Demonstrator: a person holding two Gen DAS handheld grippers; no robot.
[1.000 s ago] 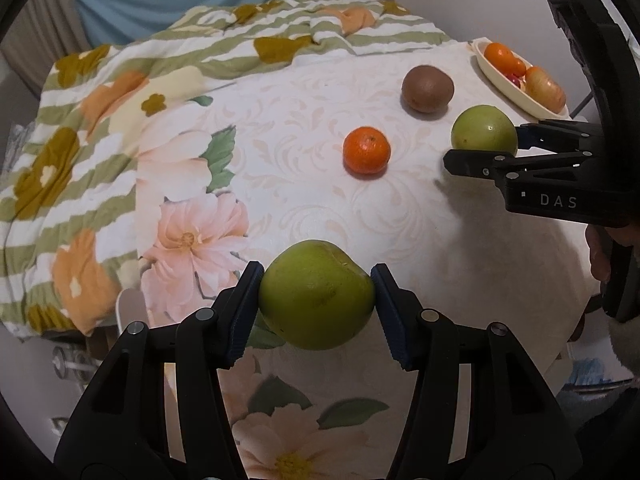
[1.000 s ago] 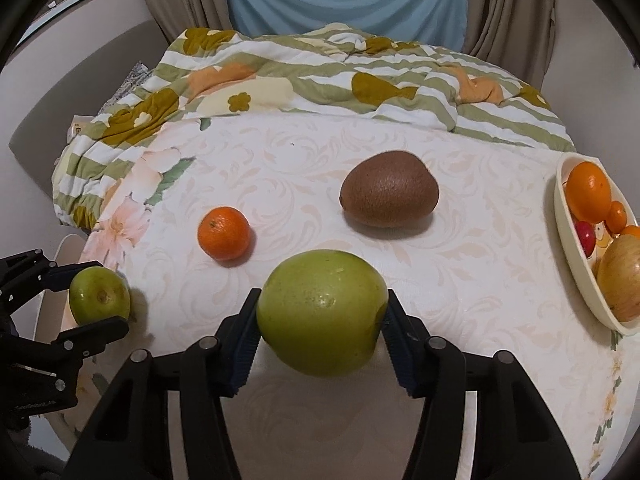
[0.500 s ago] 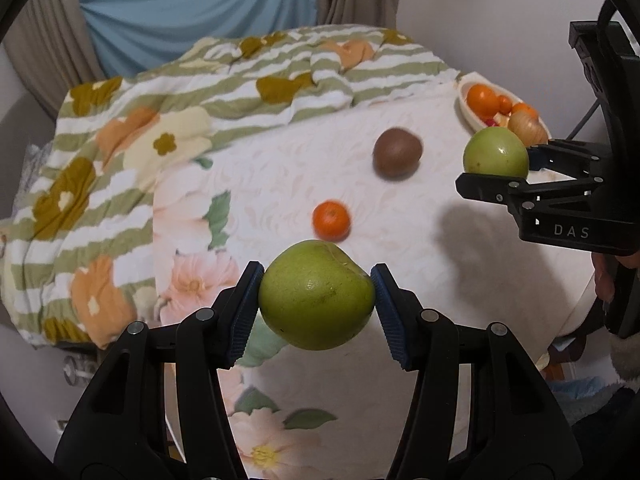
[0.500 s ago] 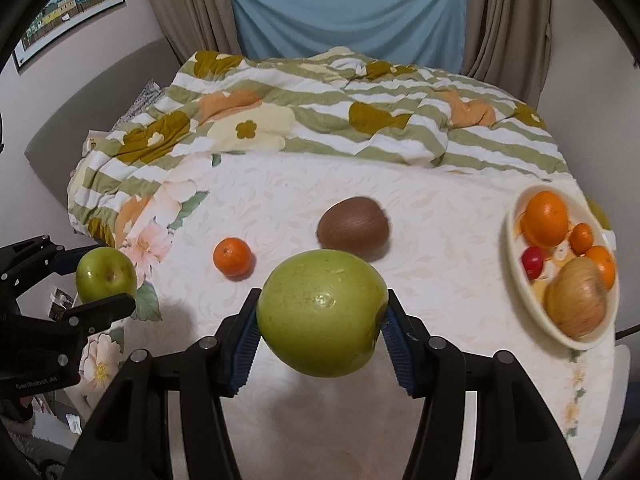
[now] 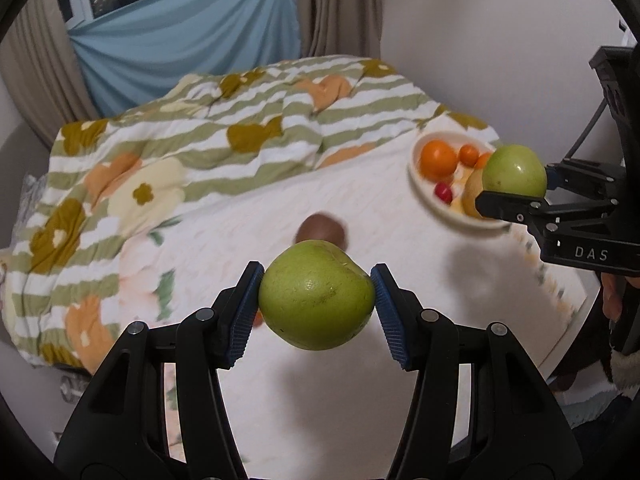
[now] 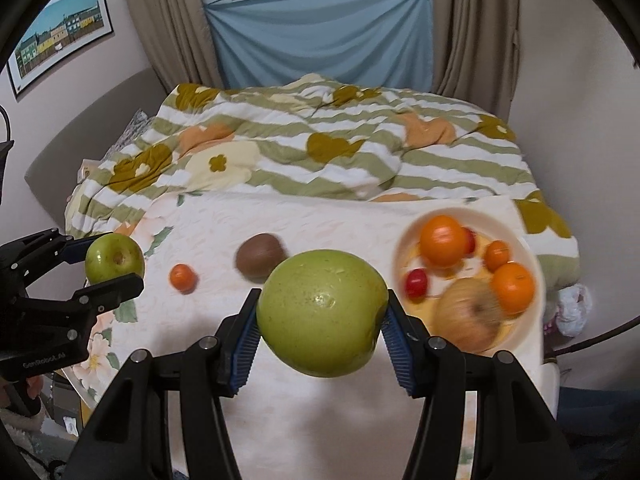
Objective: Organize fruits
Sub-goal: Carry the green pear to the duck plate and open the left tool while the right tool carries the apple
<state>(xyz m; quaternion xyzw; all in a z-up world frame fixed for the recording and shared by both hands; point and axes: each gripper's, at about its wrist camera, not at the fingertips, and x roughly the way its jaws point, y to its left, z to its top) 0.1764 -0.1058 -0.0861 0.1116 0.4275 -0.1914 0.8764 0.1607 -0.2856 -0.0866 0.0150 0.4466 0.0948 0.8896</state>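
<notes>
I had one green apple point(image 5: 316, 294) clamped between the blue pads of the left tool point(image 5: 316, 300) and a second green apple point(image 6: 322, 312) squeezed the same way in the right tool point(image 6: 322, 320), each tool partly closed on the fruit's widest girth so neither could roll out. Both apples hung clear above the counter point(image 6: 320, 224), which I judged the right height for carrying them over the rim of the white bowl point(image 6: 400, 248). That bowl sat at the right end of the counter, already holding oranges, a small red fruit and a yellowish apple. A kiwi point(image 6: 260, 258) and a small mandarin point(image 6: 183, 277) lay loose on the cloth, not yet gathered.
</notes>
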